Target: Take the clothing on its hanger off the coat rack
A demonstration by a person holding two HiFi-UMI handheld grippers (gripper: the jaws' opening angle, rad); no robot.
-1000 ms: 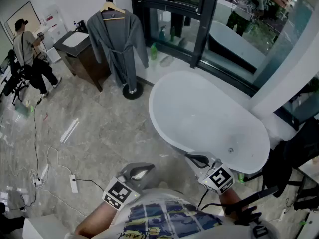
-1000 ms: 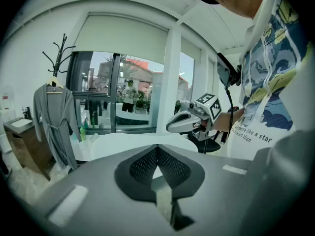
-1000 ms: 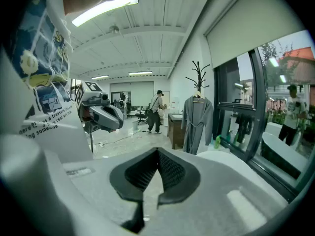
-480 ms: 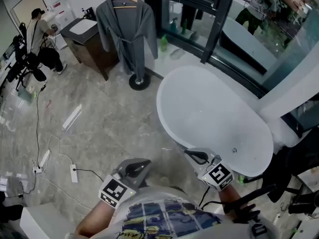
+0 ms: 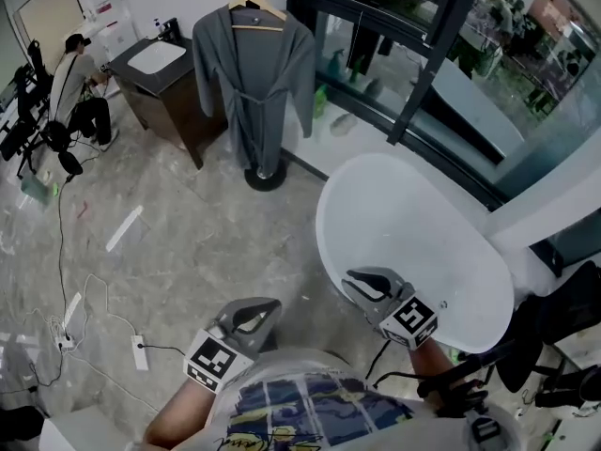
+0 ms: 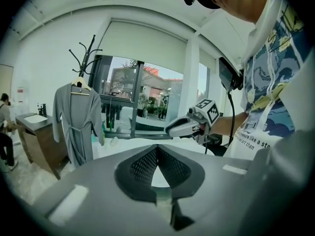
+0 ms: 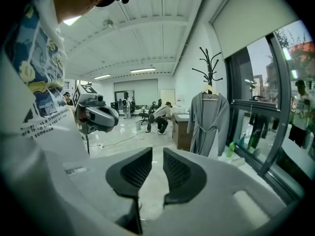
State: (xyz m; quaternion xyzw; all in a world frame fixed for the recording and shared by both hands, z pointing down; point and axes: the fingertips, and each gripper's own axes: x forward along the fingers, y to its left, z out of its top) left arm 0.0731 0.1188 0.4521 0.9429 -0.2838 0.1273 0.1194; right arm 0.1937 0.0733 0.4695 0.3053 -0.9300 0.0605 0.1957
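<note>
Robe [image 5: 254, 92], grey and belted, hangs on a wooden hanger [image 5: 255, 6] on the rack [image 5: 264, 178], at the top of my head view. The rack stands on a round dark base on the marble floor [image 5: 188, 242], beside a dark cabinet [image 5: 178, 111] with a sink. Both grippers sit low in the head view, close to my operator's body and well apart from the robe. I see the left gripper [image 5: 268, 306] with its jaws closed tip to tip, holding nothing. The right gripper [image 5: 355, 282] hovers by the rim of a white bathtub [image 5: 413, 242]; its jaws are opening, with a narrow gap and nothing between them. A person [image 5: 80, 87] bends over near the cabinet at far left.
</note>
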